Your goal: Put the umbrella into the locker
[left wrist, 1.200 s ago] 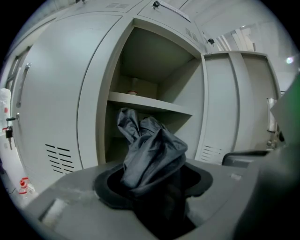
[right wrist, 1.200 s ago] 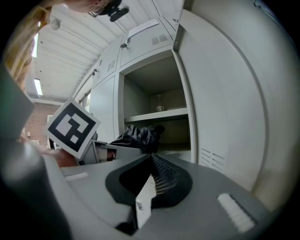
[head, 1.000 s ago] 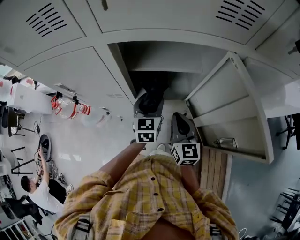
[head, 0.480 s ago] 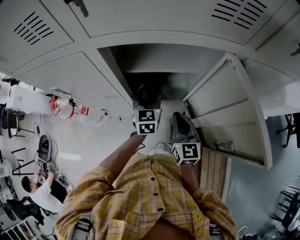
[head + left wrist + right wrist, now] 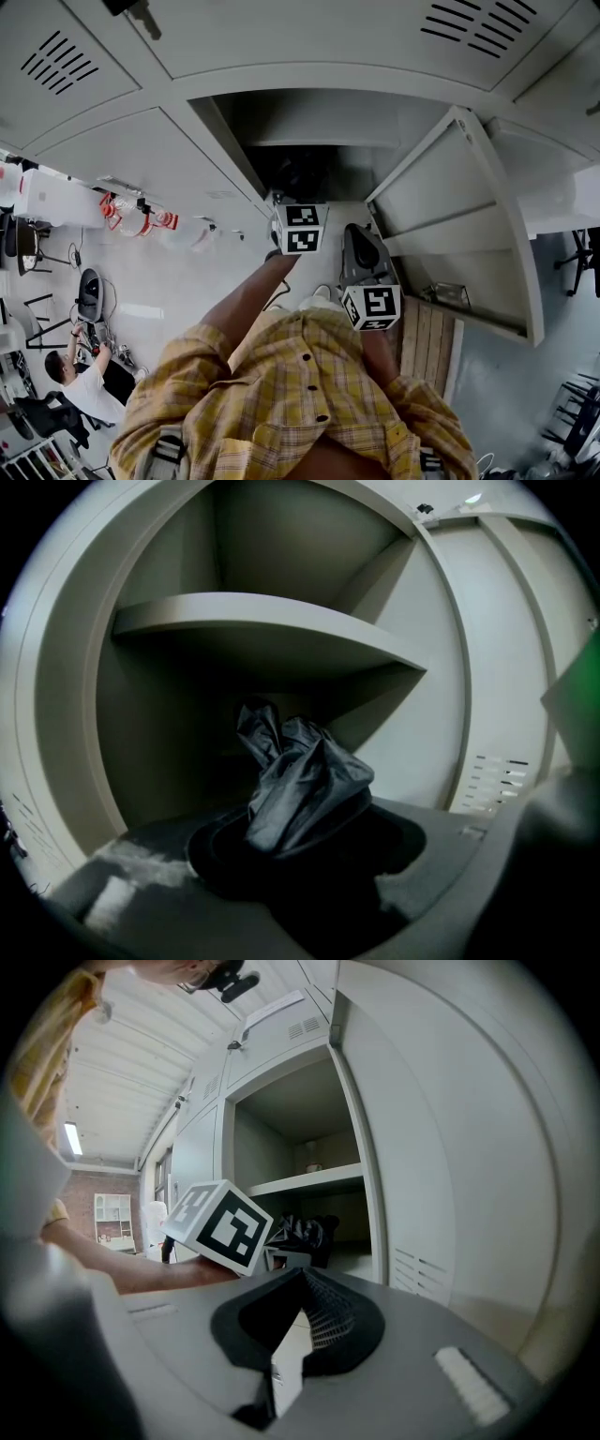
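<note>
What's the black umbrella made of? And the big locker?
The umbrella looks like thin black synthetic cloth, slightly shiny, judging by its crumpled, glinting folds. The locker looks like pale grey painted sheet metal: smooth flat panels with punched vent slots.

Open grey locker (image 5: 246, 131), one shelf (image 5: 262, 621) across it, door (image 5: 450, 216) swung right.

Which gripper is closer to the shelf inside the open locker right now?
Left. The left gripper, shut on the umbrella, reaches in just below the shelf. The right gripper hangs back outside the locker, beside its open door, empty.
</note>
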Demonstrator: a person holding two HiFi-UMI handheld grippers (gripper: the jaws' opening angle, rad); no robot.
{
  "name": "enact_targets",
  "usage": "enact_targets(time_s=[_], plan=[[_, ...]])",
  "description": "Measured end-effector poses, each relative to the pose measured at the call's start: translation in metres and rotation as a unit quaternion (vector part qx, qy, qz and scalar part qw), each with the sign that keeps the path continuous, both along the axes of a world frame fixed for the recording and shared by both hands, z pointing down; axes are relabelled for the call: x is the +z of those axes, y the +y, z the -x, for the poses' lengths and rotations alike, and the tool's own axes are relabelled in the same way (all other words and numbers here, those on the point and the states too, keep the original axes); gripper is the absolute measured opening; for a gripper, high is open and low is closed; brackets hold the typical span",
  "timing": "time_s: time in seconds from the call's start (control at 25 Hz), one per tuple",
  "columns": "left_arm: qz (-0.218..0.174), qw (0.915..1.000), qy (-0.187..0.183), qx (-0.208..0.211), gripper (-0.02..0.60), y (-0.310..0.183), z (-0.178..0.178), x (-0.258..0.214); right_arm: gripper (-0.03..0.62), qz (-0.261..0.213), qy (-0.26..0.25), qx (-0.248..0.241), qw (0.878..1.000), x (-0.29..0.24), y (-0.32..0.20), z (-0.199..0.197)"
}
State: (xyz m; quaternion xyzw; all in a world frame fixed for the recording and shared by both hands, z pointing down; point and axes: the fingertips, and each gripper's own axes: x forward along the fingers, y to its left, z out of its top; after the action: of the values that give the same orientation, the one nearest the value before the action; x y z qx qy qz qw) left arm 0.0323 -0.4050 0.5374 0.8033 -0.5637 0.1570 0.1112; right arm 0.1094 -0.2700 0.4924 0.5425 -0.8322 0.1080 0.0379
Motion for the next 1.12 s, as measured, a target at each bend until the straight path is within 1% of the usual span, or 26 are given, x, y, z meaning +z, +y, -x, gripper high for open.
enact_targets(time_s=[0.12,0.44,0.72,0.92,1.12], plan=[[0.013,0.9999,0.004,-0.008,0.262,-0.004,-0.002,0.013,-0.006,0.002,0.000,0.002,1.000,0.001,0.000,-0.003],[0.046,0.9987,-0.014,-0.019,0.262,-0.013,-0.007,0.029,-0.006,0.005,-0.005,0.006,1.000,0.002,0.001,-0.009],[0.079,0.9964,-0.010,-0.027,0.263,-0.019,-0.008,0.049,-0.006,0.007,-0.005,0.013,1.000,0.003,0.002,-0.017],[0.073,0.9967,-0.010,-0.032,0.273,-0.022,-0.008,0.049,-0.006,0.005,-0.005,0.016,1.000,0.002,0.003,-0.020],[0.059,0.9979,0.007,-0.026,0.320,-0.023,-0.008,0.038,-0.006,0.006,-0.005,0.014,1.000,0.001,0.005,-0.019]])
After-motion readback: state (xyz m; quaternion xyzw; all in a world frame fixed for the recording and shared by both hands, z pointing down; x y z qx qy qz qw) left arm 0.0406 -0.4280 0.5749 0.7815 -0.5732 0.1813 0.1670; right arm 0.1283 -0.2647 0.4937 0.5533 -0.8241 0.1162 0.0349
